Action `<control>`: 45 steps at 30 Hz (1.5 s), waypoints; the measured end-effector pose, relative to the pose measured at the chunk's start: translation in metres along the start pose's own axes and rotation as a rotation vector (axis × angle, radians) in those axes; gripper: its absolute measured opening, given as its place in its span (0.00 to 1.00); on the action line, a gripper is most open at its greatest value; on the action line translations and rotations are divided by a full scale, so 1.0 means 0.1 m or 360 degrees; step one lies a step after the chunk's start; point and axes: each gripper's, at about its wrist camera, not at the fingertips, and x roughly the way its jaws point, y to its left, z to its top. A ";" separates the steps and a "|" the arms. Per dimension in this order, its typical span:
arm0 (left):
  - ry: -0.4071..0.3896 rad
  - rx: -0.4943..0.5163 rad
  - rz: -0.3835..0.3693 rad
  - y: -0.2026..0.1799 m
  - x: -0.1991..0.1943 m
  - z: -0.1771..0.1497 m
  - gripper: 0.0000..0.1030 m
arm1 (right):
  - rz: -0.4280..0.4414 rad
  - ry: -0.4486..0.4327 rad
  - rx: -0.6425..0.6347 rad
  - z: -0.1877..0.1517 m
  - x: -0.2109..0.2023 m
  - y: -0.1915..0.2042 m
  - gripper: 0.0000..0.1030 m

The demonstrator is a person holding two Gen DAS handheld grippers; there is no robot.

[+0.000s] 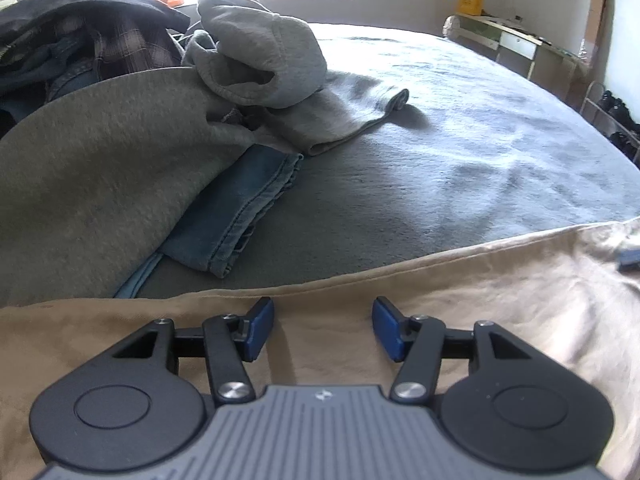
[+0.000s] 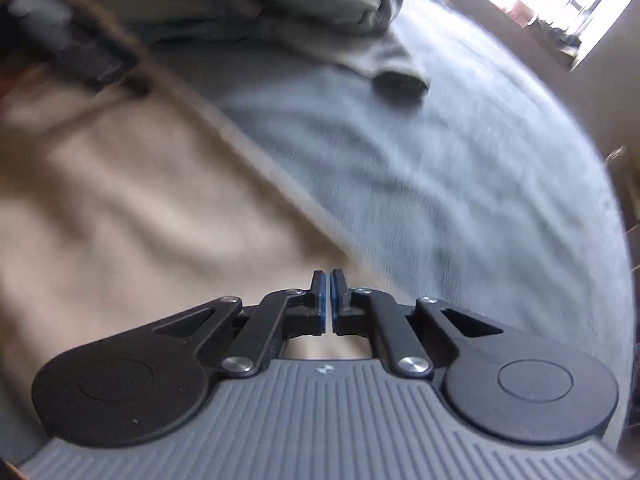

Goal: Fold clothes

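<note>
1. The left gripper (image 1: 323,328) hovers over a tan garment (image 1: 480,300) spread along the near edge of the bed, its blue pads (image 1: 262,330) standing roughly half apart with only the cloth's surface showing in the gap; nothing is pinched.
2. The right gripper (image 2: 329,300) is closed tight, pads nearly meeting, above the same tan garment (image 2: 120,200) near its edge; whether any fabric is caught between them cannot be told, the view being blurred.
3. Beyond the tan garment, a grey blanket (image 1: 460,140) covers the bed.
4. To the left lie a grey sweatshirt (image 1: 100,168), folded blue jeans (image 1: 236,208) partly under it, and a heap of dark clothes (image 1: 80,48) behind.
</note>
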 end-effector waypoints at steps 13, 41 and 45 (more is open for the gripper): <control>0.0015 0.0081 0.0172 -0.17 -0.30 0.13 0.55 | -0.0038 0.0075 0.0981 -1.31 -0.56 -1.67 0.06; 0.0149 -0.0695 0.0511 1.60 -1.91 -0.90 0.56 | 0.0964 -0.0278 0.0177 0.55 -0.62 1.06 0.07; 0.0121 -0.0816 0.0486 1.93 -1.86 -1.02 0.56 | 0.0709 0.0121 0.0192 0.24 -0.24 0.84 0.06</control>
